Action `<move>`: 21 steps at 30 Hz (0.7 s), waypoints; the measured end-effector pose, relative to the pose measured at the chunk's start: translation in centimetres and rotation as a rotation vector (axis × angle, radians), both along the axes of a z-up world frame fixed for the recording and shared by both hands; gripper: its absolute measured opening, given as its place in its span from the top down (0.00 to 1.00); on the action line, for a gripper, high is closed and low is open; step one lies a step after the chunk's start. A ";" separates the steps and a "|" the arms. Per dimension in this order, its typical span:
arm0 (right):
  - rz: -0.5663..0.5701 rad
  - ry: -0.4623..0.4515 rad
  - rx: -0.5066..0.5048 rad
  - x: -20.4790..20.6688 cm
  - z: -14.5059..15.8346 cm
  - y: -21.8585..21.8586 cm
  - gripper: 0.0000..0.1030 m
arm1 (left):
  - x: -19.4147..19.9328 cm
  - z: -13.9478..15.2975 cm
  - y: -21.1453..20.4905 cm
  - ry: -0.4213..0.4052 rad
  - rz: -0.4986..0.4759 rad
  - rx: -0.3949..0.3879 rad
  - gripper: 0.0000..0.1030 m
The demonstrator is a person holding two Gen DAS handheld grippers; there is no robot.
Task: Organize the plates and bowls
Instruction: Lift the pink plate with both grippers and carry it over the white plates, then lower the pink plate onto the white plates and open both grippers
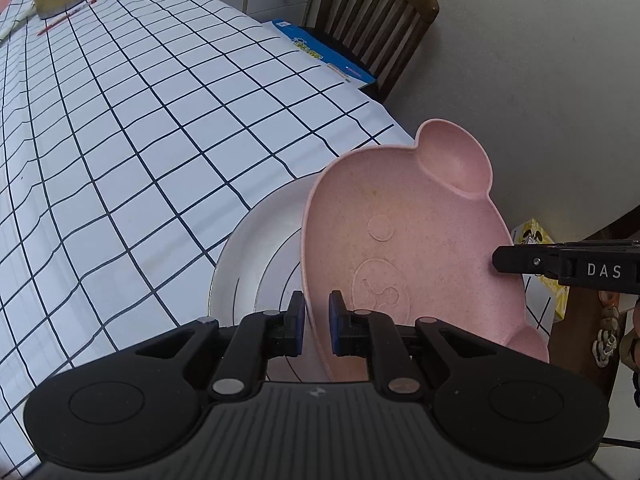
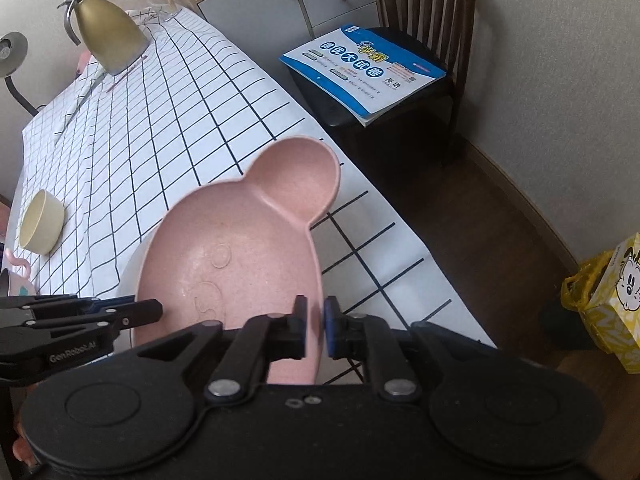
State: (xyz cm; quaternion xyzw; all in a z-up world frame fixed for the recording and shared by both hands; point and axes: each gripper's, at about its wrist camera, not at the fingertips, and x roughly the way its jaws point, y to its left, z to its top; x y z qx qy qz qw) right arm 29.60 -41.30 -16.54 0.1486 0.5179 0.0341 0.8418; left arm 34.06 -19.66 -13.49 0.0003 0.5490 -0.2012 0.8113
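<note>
A pink bear-shaped plate [image 1: 420,248] with round ears is held tilted over a white plate [image 1: 256,268] that lies at the table's near corner. My left gripper [image 1: 317,322] is shut on the pink plate's left rim. My right gripper [image 2: 316,326] is shut on its right rim, and its fingers show at the right edge of the left wrist view [image 1: 520,261]. In the right wrist view the pink plate [image 2: 240,256] hides most of the white plate [image 2: 130,276]. A cream bowl [image 2: 42,222] stands on the table to the left.
A checked tablecloth [image 1: 140,128] covers the table. A gold jug [image 2: 106,36] stands at its far end. A chair [image 2: 432,20] with a blue booklet [image 2: 360,72] stands beyond the table's right side. A yellow box [image 2: 616,300] sits on the floor. A pink mug [image 2: 18,280] is at the left edge.
</note>
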 end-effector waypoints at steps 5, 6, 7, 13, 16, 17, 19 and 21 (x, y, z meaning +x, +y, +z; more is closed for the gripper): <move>0.001 -0.005 -0.017 -0.2 0.4 0.3 0.78 | -0.2 0.3 0.3 -0.010 0.007 0.009 0.89; 0.001 -0.007 -0.016 -0.3 0.5 0.3 0.76 | -0.3 0.5 0.4 -0.013 0.008 0.009 0.89; 0.000 -0.010 -0.018 -0.4 0.7 0.3 0.74 | -0.5 0.6 0.6 -0.016 0.011 0.008 0.88; 0.016 -0.046 -0.040 -1.1 1.8 0.8 0.66 | -1.6 1.8 1.8 -0.042 0.027 -0.002 0.88; 0.033 -0.068 -0.043 -1.6 2.6 1.4 0.64 | -2.3 2.5 2.4 -0.058 0.034 -0.016 0.88; 0.037 -0.074 -0.043 -1.8 2.8 1.6 0.63 | -2.6 2.8 2.7 -0.066 0.034 -0.019 0.87; 0.047 -0.089 -0.047 -2.2 3.2 2.0 0.61 | -3.1 3.3 3.1 -0.085 0.034 -0.024 0.87; 0.057 -0.102 -0.046 -2.6 3.6 2.6 0.58 | -3.7 3.9 3.6 -0.099 0.037 -0.032 0.86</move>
